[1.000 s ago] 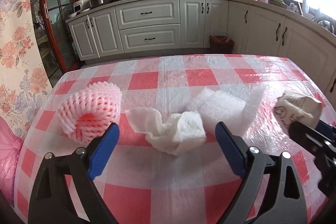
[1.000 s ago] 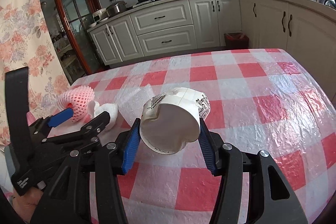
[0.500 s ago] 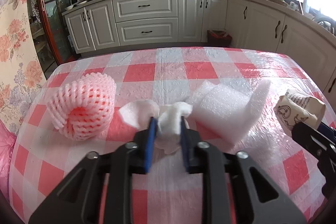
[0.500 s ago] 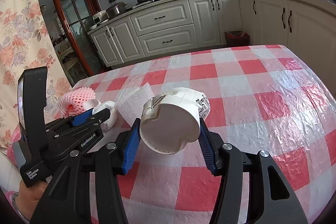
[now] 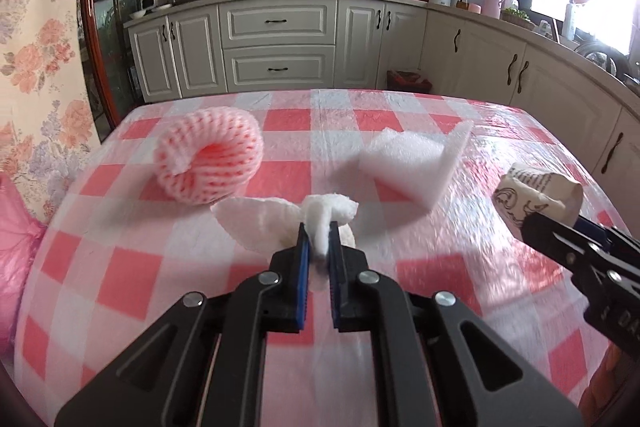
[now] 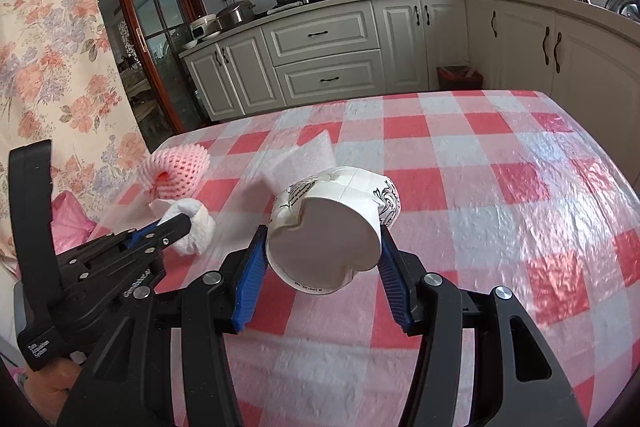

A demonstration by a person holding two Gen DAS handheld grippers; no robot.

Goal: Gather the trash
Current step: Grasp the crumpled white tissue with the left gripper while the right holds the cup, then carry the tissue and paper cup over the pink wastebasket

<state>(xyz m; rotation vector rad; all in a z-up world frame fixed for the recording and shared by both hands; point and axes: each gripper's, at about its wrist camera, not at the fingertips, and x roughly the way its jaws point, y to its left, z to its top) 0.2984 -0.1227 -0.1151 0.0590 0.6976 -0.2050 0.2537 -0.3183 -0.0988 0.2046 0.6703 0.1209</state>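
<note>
My left gripper (image 5: 319,247) is shut on a crumpled white tissue (image 5: 276,217) and holds it just above the checked tablecloth; it also shows in the right wrist view (image 6: 188,225). My right gripper (image 6: 322,255) is shut on a crushed white paper cup (image 6: 332,223) with black print, held above the table; the cup also shows at the right of the left wrist view (image 5: 538,193). A pink foam fruit net (image 5: 208,157) and a white foam sheet (image 5: 412,163) lie on the table beyond the tissue.
The table (image 6: 500,187) has a red and white checked cloth under clear plastic. A pink bag (image 5: 14,211) hangs at the table's left edge. White kitchen cabinets (image 5: 280,47) and a small red bin (image 5: 408,81) stand beyond the table.
My left gripper closed on the white tissue and lifted it off the cloth, pulling back a little. My right gripper has kept the paper cup almost still.
</note>
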